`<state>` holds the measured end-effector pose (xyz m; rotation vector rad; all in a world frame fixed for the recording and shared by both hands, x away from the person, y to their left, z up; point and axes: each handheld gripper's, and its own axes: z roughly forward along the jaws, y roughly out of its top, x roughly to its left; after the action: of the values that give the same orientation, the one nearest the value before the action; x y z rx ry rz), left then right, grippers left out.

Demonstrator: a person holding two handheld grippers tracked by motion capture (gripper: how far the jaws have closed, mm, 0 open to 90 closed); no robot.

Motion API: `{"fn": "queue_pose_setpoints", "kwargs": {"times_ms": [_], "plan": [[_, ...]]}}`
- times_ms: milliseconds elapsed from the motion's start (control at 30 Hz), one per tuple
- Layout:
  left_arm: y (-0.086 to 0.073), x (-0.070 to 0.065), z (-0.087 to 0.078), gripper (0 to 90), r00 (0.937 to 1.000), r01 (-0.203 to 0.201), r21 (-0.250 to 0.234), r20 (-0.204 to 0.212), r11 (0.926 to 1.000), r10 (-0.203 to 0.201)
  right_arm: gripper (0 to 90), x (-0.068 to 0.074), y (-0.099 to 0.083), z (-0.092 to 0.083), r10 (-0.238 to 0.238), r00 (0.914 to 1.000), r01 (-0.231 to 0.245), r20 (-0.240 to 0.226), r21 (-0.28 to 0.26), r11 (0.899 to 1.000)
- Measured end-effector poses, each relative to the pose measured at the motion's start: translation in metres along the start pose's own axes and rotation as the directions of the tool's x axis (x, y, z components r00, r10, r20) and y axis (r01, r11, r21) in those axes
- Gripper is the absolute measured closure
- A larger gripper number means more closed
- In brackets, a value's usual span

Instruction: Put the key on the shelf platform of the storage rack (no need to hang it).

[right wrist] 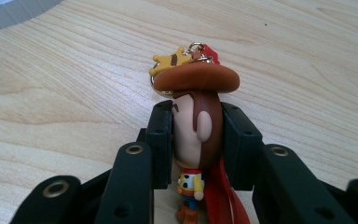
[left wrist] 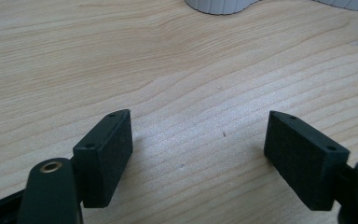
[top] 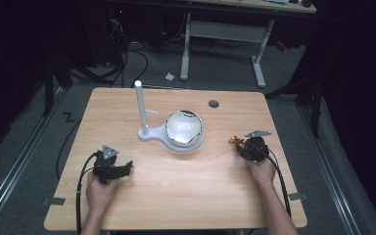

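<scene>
Two grippers: left gripper (top: 126, 168) jaws wide over bare table (top: 186, 196); right gripper (right wrist: 196, 140) jaws clamp cowboy keychain (right wrist: 196, 116).

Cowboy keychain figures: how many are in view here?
1. The cowboy keychain figure is clamped by its head in the right gripper, at the table's right side.

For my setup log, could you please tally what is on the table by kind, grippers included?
Grippers: 2, left gripper open, right gripper shut on the toy
White stand with a shiny bowl: 1
Cowboy keychain toy: 1
Total: 4
</scene>
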<state>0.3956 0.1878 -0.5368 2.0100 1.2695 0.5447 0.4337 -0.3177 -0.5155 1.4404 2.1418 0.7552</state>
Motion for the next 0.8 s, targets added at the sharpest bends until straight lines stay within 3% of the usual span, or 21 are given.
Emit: {"fn": "queue_pose_setpoints", "kwargs": {"times_ms": [300,800], "plan": [[0.0,0.0,0.0,23.9,1.0,0.0,0.0,0.0,1.0,0.0,68.3,-0.004,0.0,-0.004,0.011,0.9999,-0.011,0.003,-0.018,1.0],[0.0,0.0,0.0,23.8,1.0,0.0,0.0,0.0,1.0,0.0,68.4,-0.014,0.004,-0.046,0.04,0.9984,-0.045,-0.039,-0.144,0.988]]}}
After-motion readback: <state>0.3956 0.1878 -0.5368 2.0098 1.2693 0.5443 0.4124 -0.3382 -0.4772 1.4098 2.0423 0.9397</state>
